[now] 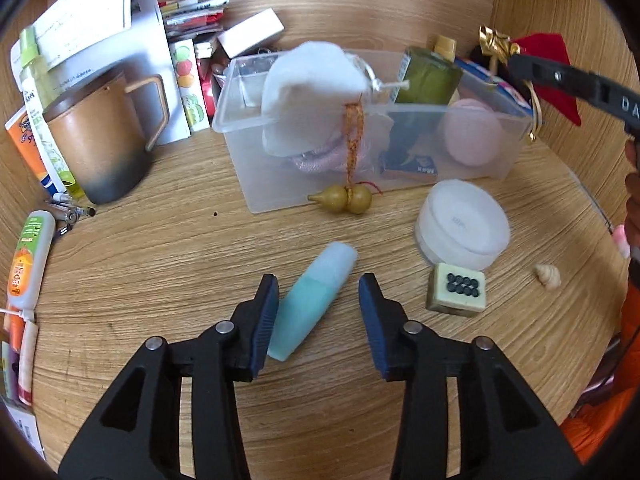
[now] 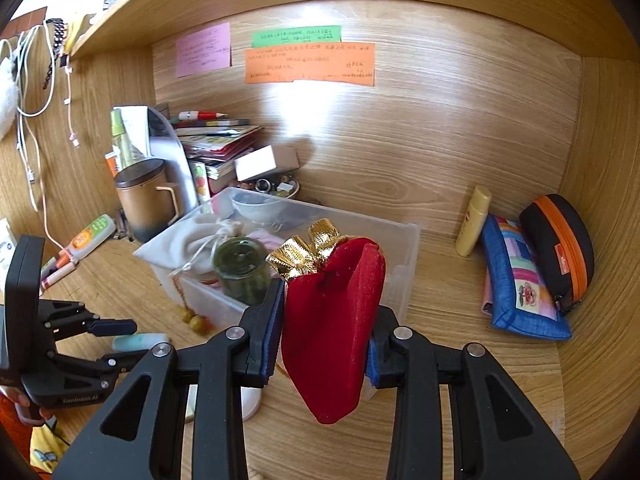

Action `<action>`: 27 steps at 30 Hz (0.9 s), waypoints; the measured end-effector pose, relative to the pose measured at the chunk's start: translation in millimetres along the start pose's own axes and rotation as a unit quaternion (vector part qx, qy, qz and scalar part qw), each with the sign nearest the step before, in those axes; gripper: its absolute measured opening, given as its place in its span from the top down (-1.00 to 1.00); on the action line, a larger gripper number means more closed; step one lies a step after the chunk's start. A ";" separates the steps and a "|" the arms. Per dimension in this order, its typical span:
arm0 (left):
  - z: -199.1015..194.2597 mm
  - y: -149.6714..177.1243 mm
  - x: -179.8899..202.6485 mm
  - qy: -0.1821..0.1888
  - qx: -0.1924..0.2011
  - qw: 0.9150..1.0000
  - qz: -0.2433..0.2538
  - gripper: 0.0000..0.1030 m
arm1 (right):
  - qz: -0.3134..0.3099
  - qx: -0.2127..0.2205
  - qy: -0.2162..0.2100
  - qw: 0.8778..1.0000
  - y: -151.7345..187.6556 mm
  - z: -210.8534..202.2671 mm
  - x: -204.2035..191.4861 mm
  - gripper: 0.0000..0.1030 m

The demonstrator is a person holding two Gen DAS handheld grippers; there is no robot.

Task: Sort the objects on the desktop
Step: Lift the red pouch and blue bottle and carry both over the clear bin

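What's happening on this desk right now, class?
A person is sorting desk clutter with two handheld grippers. The right gripper is shut on a red velvet pouch, held just in front of the clear plastic bin. The left gripper is open around a teal bottle lying on the desk, not yet clamped.

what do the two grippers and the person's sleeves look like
Both the left gripper and right gripper are matte black plastic with triangular cut-outs, silver pivot pins and ribbed dark blue pads. The left's body carries small white lettering. The sleeves are orange.
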State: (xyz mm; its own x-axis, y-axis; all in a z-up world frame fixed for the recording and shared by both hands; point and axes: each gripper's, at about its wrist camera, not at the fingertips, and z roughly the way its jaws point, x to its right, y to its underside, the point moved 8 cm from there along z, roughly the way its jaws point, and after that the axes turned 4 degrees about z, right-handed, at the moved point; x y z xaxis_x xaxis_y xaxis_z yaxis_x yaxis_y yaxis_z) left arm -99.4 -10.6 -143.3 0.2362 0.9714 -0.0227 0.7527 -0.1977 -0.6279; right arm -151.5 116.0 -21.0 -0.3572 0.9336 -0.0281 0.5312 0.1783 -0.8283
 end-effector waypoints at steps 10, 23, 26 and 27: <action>10.1 -7.3 0.3 -0.002 0.003 1.000 0.011 0.53 | -0.005 -0.024 0.006 1.000 -7.9 32.8 4.8 0.41; -16.3 -20.0 -18.0 0.006 0.046 0.998 -0.030 0.53 | -0.018 -0.065 0.004 0.998 -2.5 69.2 -0.2 0.38; -32.6 -33.8 -23.0 0.006 0.072 0.997 -0.037 0.53 | -0.017 -0.071 0.006 0.997 -0.4 73.7 -0.3 0.36; -35.9 -38.6 -24.3 0.006 0.079 0.996 -0.037 0.53 | -0.017 -0.072 0.006 0.997 0.0 74.4 -0.1 0.36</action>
State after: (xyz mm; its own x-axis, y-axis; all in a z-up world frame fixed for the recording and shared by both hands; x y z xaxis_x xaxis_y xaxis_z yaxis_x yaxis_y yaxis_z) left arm -112.2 -31.3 -90.6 0.1913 0.9808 0.0376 0.6628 -0.1008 -0.7420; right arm -208.6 92.7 -62.7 -0.3684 0.9297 0.0054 0.6246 0.2518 -0.7392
